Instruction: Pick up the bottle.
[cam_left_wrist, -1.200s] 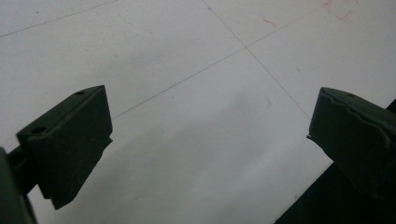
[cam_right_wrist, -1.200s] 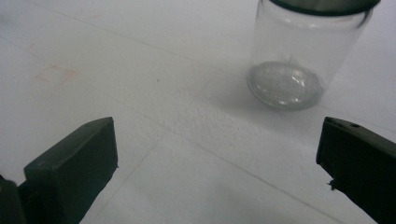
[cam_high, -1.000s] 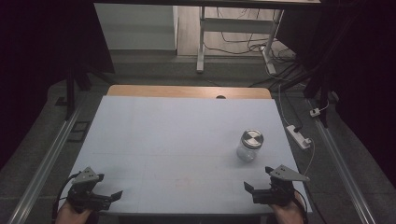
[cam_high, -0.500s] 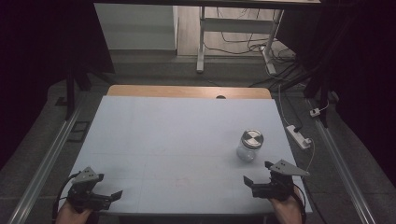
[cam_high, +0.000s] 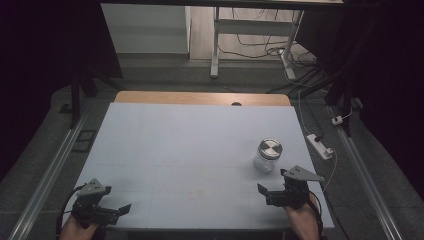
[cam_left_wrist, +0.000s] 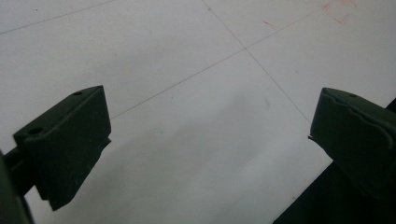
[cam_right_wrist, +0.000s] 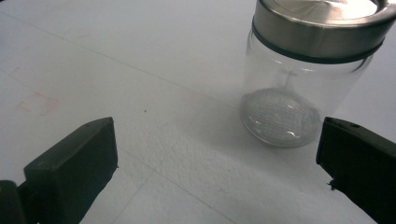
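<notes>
A clear glass jar (cam_high: 267, 156) with a metal lid (cam_high: 270, 148) stands upright on the white tabletop (cam_high: 190, 145), toward its right edge and nearer the front than the back. The right gripper (cam_high: 272, 189) sits near the front right corner, just short of the jar, its jaws spread wide with nothing between them. The left gripper (cam_high: 114, 212) rests near the front left corner, jaws likewise wide apart and empty over bare tabletop.
</notes>
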